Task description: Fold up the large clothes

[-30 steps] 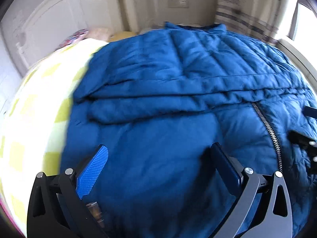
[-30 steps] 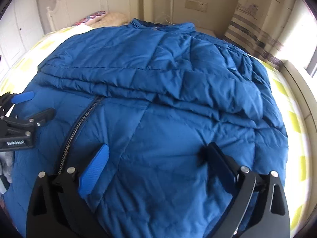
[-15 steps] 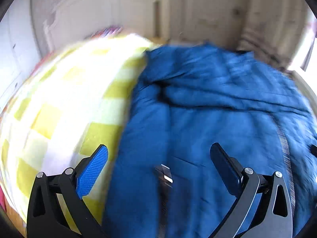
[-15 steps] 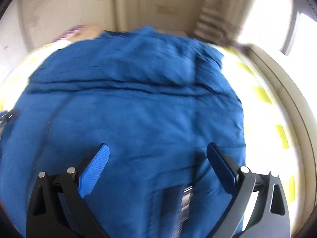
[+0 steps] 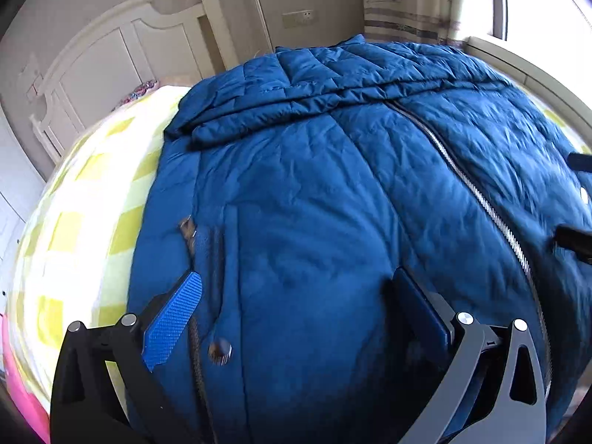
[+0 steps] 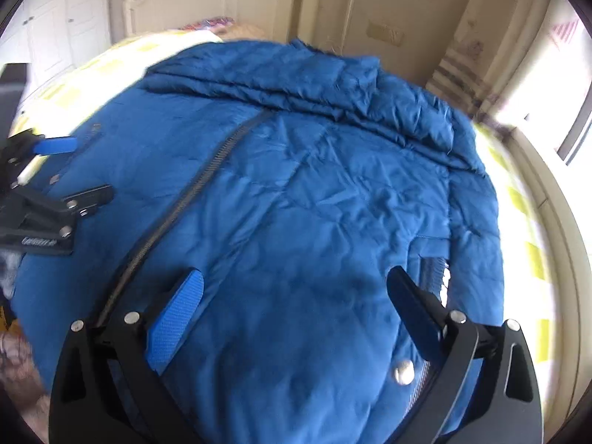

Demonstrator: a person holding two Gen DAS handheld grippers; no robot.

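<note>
A large blue quilted jacket (image 5: 314, 192) lies flat on the bed, front up, with its centre zipper (image 5: 481, 199) closed and both sleeves folded across the chest. It also fills the right wrist view (image 6: 314, 203). My left gripper (image 5: 296, 296) is open and empty over the jacket's lower left part, near a pocket zipper (image 5: 188, 233). My right gripper (image 6: 296, 292) is open and empty over the lower right part, near a snap button (image 6: 403, 372). The left gripper also shows at the left edge of the right wrist view (image 6: 63, 170).
The bed has a yellow and white checked cover (image 5: 81, 229). A white headboard (image 5: 111, 59) stands at the far end. A striped curtain (image 6: 458, 74) and a window sill (image 5: 525, 66) lie to the right. A pink edge (image 5: 22, 388) shows at the lower left.
Both grippers swung outward toward the jacket's sides half a second ago, then came back over its lower part. Both stay open and empty. The jacket has not moved.
</note>
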